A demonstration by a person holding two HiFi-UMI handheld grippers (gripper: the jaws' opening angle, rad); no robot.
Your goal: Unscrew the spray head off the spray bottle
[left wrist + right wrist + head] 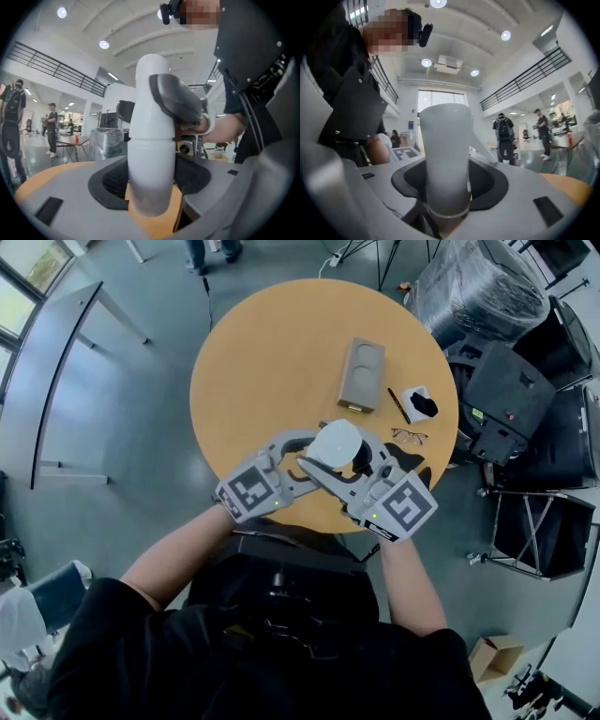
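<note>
- Wide hall with ceiling lights, railed galleries and a few people standing far off; round wooden table [244, 362] below the head view.
- On the table: grey box [361, 374] right of the middle, pen [398, 405] and eyeglasses [409, 436] towards the right edge, with a small black-and-white item beside the pen, too small to name.
- White spray bottle [149, 183] held upright off the table, above its near edge and between the two grippers, well apart from everything lying on the top.
- Left gripper [302, 454]: clamped on the lower body of the bottle, dark pads against it on both sides in the left gripper view.
- Right gripper [349, 468]: closed round the spray head [147, 93], one grey finger lying against the upper part in the left gripper view. In the right gripper view, white cylinder between the pads with a spur sticking out to one side, probably the trigger or nozzle.
- Done so far, judging from this: bottle lifted, body braced in one gripper, head taken in the other, so set up for twisting.
- Still to do: the unscrewing itself. Head seated flush on the body, the seam between them a thin closed line with no visible gap or tilt. No telling whether any turns have loosened it.
- Afterwards: lifting the head clear of the neck.
</note>
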